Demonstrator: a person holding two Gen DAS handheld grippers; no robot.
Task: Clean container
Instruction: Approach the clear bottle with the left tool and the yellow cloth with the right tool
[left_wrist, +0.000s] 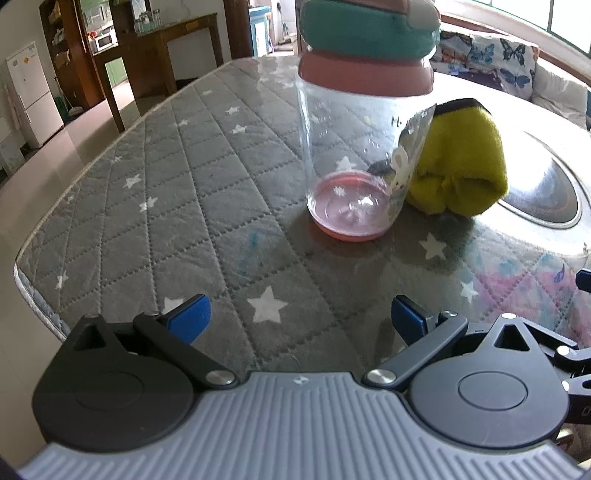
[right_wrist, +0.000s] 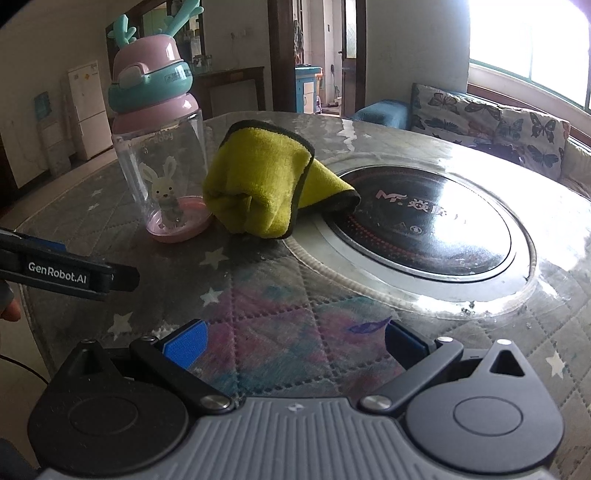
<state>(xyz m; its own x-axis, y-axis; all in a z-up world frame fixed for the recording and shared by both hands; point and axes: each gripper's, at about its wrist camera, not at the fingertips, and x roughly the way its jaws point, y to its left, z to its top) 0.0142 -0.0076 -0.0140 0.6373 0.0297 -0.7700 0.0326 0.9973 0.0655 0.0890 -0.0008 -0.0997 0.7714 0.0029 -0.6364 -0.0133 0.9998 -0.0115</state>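
Note:
A clear child's bottle (left_wrist: 347, 155) with a pink base and a pink and teal lid stands upright on the table; in the right wrist view (right_wrist: 162, 162) it shows a rabbit print. A crumpled yellow cloth (left_wrist: 458, 170) lies just to its right, touching it, also in the right wrist view (right_wrist: 266, 181). My left gripper (left_wrist: 301, 319) is open and empty, in front of the bottle. My right gripper (right_wrist: 293, 343) is open and empty, nearer the table's front. The left gripper's body (right_wrist: 66, 273) shows at the left of the right wrist view.
The round table has a grey quilted star-pattern cover (left_wrist: 166, 206) under glass. A black round cooktop (right_wrist: 424, 225) is set in its middle, right of the cloth. A butterfly-print sofa (right_wrist: 491, 122) stands behind. A white fridge (left_wrist: 31, 92) and wooden furniture stand far left.

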